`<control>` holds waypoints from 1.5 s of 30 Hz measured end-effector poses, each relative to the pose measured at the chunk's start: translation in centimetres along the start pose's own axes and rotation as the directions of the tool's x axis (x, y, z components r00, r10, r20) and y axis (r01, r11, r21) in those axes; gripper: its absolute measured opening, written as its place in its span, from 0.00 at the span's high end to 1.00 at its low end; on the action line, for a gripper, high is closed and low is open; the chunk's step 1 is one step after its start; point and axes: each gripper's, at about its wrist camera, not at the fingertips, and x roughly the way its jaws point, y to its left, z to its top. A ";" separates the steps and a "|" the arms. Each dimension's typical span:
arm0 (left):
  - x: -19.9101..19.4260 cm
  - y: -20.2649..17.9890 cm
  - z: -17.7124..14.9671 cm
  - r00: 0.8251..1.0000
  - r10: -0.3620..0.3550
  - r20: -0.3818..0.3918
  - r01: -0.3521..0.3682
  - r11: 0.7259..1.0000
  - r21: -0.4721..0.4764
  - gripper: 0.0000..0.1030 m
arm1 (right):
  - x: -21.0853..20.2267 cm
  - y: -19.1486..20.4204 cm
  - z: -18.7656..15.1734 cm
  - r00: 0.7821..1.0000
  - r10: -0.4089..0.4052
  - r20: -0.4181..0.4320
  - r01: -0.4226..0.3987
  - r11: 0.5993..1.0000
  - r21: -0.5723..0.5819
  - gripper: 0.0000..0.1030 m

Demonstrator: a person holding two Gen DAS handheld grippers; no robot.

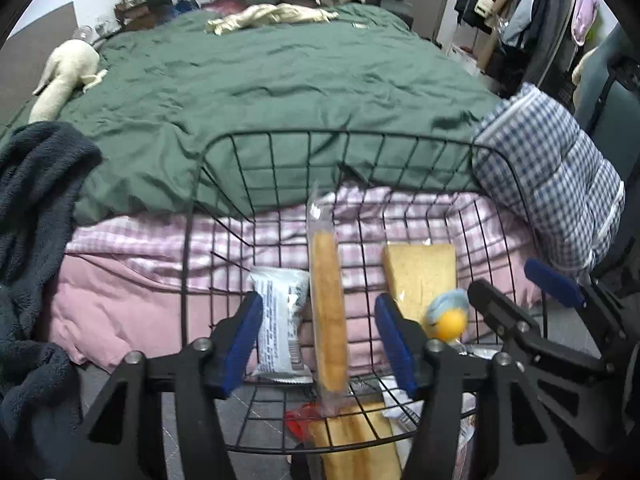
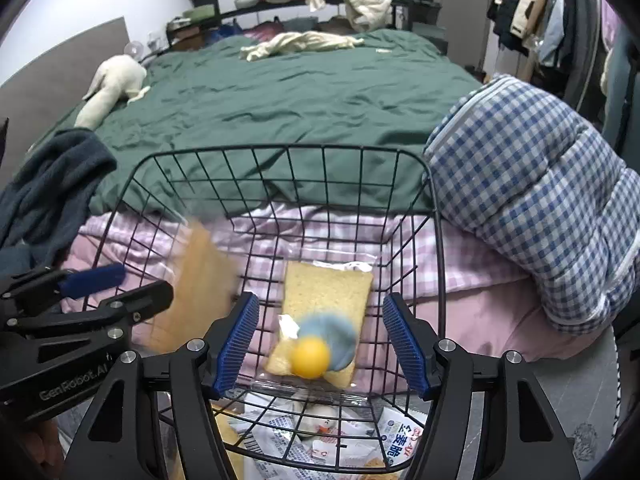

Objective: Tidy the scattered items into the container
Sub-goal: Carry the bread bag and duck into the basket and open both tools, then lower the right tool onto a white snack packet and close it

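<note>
Beyond my tongs a wide bed under a rumpled dark green duvet (image 2: 304,92) fills the room. Left of it rises a grey-brown padded headboard panel (image 2: 60,68) against a white wall; right of it hangs a crowded clothes rail (image 2: 548,16).

The left gripper (image 1: 320,336) hangs over the near rim of a black wire basket (image 1: 340,136), its blue-padded jaws apart and pressing on nothing. Between the jaws a long bread stick in clear wrap (image 1: 329,312) stands on end, touching neither pad. Just beside the left pad is a white snack packet (image 1: 280,320); just past the right pad, a wrapped bread slice (image 1: 420,276) and a blurred blue-and-yellow ball (image 1: 450,318). Further right the right gripper (image 1: 532,296) also reaches over the basket, jaws parted. Beyond the basket spread pink checked bedding (image 1: 160,236) and a green duvet (image 1: 260,92)
</note>
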 end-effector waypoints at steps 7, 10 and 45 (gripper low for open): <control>-2.1 0.5 -0.6 1.000 -0.017 0.009 0.017 1.000 0.006 0.37 | -2.6 -0.5 -0.5 0.999 0.014 0.035 -0.015 1.000 0.016 0.36; -2.7 0.8 -1.8 1.000 -0.023 0.004 0.023 1.000 0.015 0.37 | -4.1 -0.3 -1.5 0.999 0.008 0.047 -0.008 1.000 0.001 0.36; 0.3 1.7 -15.9 0.982 -0.015 -0.189 0.025 0.999 0.047 0.37 | 1.5 1.8 -15.3 0.991 0.040 -0.125 -0.057 0.989 -0.137 0.36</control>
